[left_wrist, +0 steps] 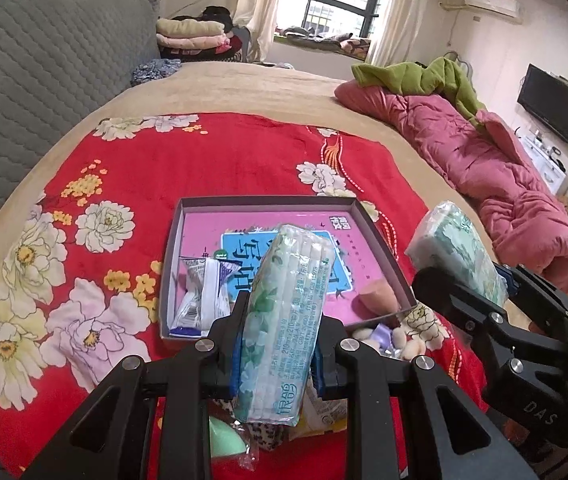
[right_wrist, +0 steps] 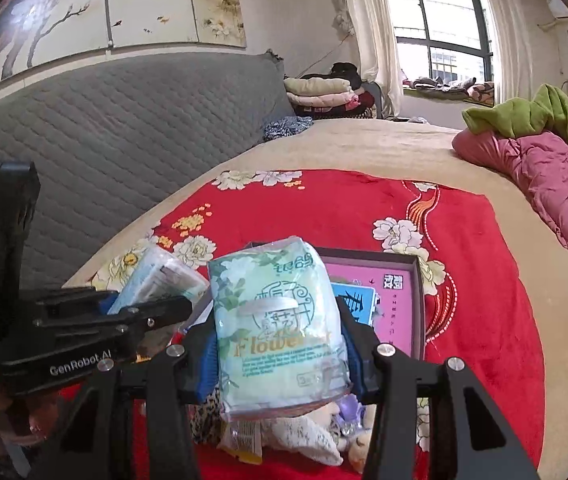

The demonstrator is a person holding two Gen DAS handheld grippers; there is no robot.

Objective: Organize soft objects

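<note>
Both grippers tilted down over box [left_wrist: 188,216], each gripping tissue pack.

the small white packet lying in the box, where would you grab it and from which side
Grip the small white packet across its narrow middle, coming down from above. It lies flat in the near left corner of the box, close to the walls, so a sideways approach looks blocked. Both grippers are full now: the left gripper and right gripper each clamp a tissue pack.
</note>
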